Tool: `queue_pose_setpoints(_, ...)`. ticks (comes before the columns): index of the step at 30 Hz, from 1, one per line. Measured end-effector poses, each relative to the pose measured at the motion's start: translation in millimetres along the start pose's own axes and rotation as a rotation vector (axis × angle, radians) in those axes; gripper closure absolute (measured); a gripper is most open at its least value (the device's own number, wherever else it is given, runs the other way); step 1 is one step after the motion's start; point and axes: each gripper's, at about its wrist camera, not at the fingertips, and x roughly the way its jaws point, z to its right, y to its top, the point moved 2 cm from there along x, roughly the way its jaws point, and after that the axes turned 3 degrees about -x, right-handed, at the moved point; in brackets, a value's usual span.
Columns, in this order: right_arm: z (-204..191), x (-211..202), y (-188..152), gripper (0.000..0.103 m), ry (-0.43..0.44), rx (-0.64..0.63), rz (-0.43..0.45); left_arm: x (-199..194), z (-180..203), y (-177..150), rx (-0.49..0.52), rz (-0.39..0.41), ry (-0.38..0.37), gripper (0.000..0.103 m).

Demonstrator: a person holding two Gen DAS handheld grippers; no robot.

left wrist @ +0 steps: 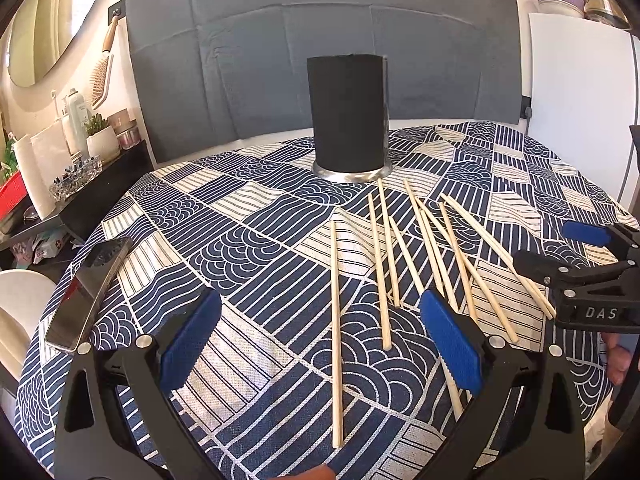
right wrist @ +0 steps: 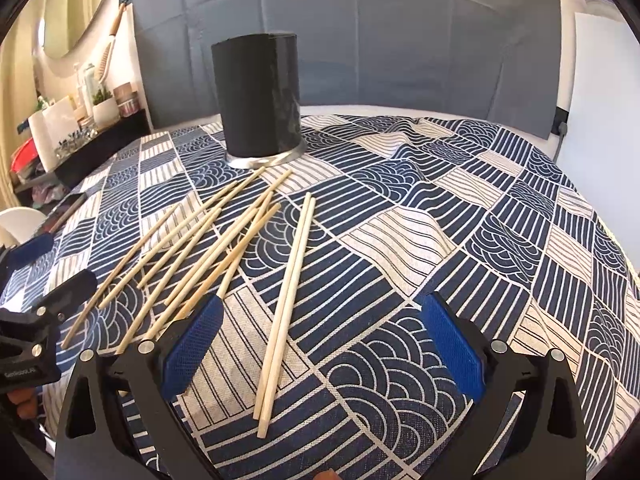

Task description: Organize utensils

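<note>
Chopsticks (left wrist: 386, 268) are lying loose before the black holder (left wrist: 347, 114); I am holding both grippers, left (left wrist: 320, 344) and right (right wrist: 320, 344), spread wide, grasping nothing.

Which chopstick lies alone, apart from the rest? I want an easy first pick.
The leftmost chopstick in the left wrist view: it touches no other, lying between the open left gripper fingers, while the others crowd rightward.

The holder (left wrist: 347, 114) shows only its outer wall, its inside out of sight. A blue pad (left wrist: 452, 340) covers some chopsticks' (left wrist: 430, 248) near ends. The phone (left wrist: 90, 292) is too dim to read.
</note>
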Motion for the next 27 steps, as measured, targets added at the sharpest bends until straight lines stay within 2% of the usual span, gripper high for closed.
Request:
queue_pose_setpoints(2, 1.0, -0.7, 0.7, 0.008, -0.006, -0.009, -0.004, -3.0, -0.1, 0.7, 0.011, 0.017, -0.009, 0.006)
queue_pose_setpoints(4, 4.7, -3.0, 3.1, 0.008, -0.045, -0.010, 0.000, -7.3, 0.4, 3.7, 0.050, 0.045, 0.028, 0.006)
queue_pose_setpoints(5, 9.2, -5.9, 5.9, 0.008, -0.078, -0.001, 0.011, -8.3, -0.7, 5.9, 0.064, 0.049, 0.046, 0.006)
queue_pose_setpoints(7, 17.2, -6.0, 12.4, 0.008, -0.094, 0.015, -0.001, -7.3, -7.1, 11.2, 0.045, 0.028, 0.033, 0.006)
queue_pose_setpoints(10, 27.7, 3.3, 21.9, 0.008, -0.079, 0.035, -0.055, 7.8, -19.1, 20.5, 0.020, -0.078, 0.002, 0.006)
queue_pose_setpoints(14, 32.7, 23.0, 29.4, 0.008, -0.083, -0.005, -0.153, 30.7, -32.6, 31.0, -0.013, -0.210, -0.047, 0.006)
queue_pose_setpoints(18, 30.8, 37.0, 33.7, 0.008, -0.052, -0.045, -0.212, 50.1, -36.3, 36.3, 0.002, -0.272, -0.040, 0.006)
queue_pose_setpoints(22, 27.1, 49.4, 37.0, 0.008, -0.083, -0.082, -0.259, 72.9, -41.6, 37.3, -0.002, -0.356, -0.018, 0.006)
queue_pose_setpoints(23, 27.9, 55.0, 36.5, 0.008, -0.102, -0.091, -0.284, 77.9, -42.6, 36.3, -0.003, -0.383, -0.024, 0.006)
queue_pose_setpoints(27, 38.1, 63.8, 40.1, 0.008, -0.064, -0.037, -0.326, 90.9, -42.4, 32.4, 0.004, -0.460, -0.079, 0.006)
